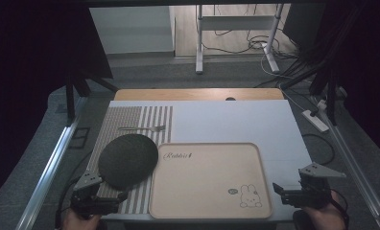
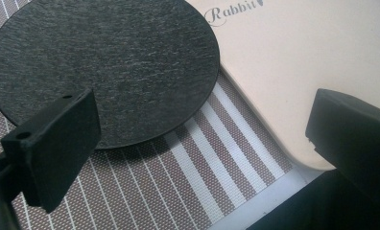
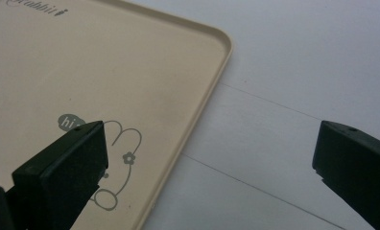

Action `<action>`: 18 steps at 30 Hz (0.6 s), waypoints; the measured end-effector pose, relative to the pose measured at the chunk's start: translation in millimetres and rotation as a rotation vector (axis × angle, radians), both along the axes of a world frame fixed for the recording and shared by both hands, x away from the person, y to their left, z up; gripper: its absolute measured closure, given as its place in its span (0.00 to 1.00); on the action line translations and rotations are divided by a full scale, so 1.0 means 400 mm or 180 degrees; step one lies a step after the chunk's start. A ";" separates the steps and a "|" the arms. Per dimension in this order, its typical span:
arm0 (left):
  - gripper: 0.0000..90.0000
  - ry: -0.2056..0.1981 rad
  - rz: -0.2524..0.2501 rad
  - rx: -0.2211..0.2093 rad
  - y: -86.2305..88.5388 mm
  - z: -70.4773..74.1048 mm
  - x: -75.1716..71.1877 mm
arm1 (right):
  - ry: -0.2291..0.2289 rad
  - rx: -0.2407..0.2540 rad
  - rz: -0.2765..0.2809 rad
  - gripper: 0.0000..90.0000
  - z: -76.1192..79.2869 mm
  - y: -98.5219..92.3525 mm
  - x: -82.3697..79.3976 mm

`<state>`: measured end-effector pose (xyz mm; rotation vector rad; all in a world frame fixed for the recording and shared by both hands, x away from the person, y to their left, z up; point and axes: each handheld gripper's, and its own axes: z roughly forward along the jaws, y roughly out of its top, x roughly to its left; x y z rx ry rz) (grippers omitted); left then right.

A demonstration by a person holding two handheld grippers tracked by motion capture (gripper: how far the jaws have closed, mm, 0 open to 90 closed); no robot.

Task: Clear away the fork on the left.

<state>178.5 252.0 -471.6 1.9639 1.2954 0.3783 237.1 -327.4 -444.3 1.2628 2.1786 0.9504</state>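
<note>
Hovering with jaws spread and empty, the left gripper (image 1: 112, 200) sits beside the dark round plate (image 1: 128, 159) on the striped placemat (image 1: 130, 117); the right gripper (image 1: 285, 190), also spread empty, waits beside the beige tray (image 1: 205, 213).

fork (image 1: 142, 128): too small for its prongs to be made out, beyond the plate (image 1: 128, 160)
tray (image 2: 298, 72): cut off at the picture's edge, beside the plate

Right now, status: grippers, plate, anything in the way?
Left gripper open, empty, at the near edge of the plate. Right gripper open, empty, right of the tray. Plate on striped mat, overlapping tray's left rim. Nothing in the way.
</note>
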 end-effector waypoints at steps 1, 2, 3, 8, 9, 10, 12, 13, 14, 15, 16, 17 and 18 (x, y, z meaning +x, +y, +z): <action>0.00 0.0003 0.0001 -0.0004 0.000 0.000 0.000 | 0.0005 -0.0012 0.0002 0.00 0.000 0.000 0.000; 0.00 0.0007 0.0000 -0.0010 0.001 0.000 0.001 | 0.0006 -0.0015 0.0003 0.00 0.000 0.001 0.000; 0.00 0.0009 0.0001 -0.0017 0.001 0.000 0.001 | 0.0004 -0.0015 0.0002 0.00 0.000 0.001 0.000; 0.00 -0.0058 0.0034 -0.0104 0.007 0.002 0.005 | -0.0008 -0.0017 0.0006 0.00 0.000 0.001 -0.001; 0.00 -0.0083 0.0034 -0.0129 0.008 0.003 0.007 | -0.0012 -0.0021 0.0005 0.00 0.000 0.001 -0.001; 0.00 -0.0083 0.0034 -0.0129 0.008 0.003 0.007 | -0.0013 -0.0021 0.0007 0.00 0.000 0.001 -0.001; 0.00 -0.0108 0.0050 -0.0107 0.008 0.006 0.014 | -0.0013 -0.0026 0.0009 0.00 0.000 0.002 -0.001; 0.00 -0.0105 0.0053 -0.0096 0.008 0.007 0.016 | -0.0014 -0.0026 0.0009 0.00 0.000 0.002 -0.001; 0.00 -0.0102 0.0055 -0.0101 0.009 0.007 0.017 | -0.0014 -0.0027 0.0011 0.00 0.000 0.002 -0.001; 0.00 -0.0090 0.0054 -0.0104 0.009 0.006 0.019 | -0.0014 -0.0030 0.0012 0.00 0.000 0.003 -0.001; 0.00 -0.0080 0.0049 -0.0101 0.009 0.006 0.021 | -0.0014 -0.0034 0.0013 0.00 0.000 0.003 -0.001; 0.00 -0.0069 0.0048 -0.0100 0.008 0.005 0.023 | -0.0010 -0.0042 0.0013 0.00 0.000 0.003 -0.001; 0.00 -0.0042 0.0039 -0.0091 0.007 0.004 0.025 | -0.0010 -0.0046 0.0014 0.00 0.000 0.003 -0.001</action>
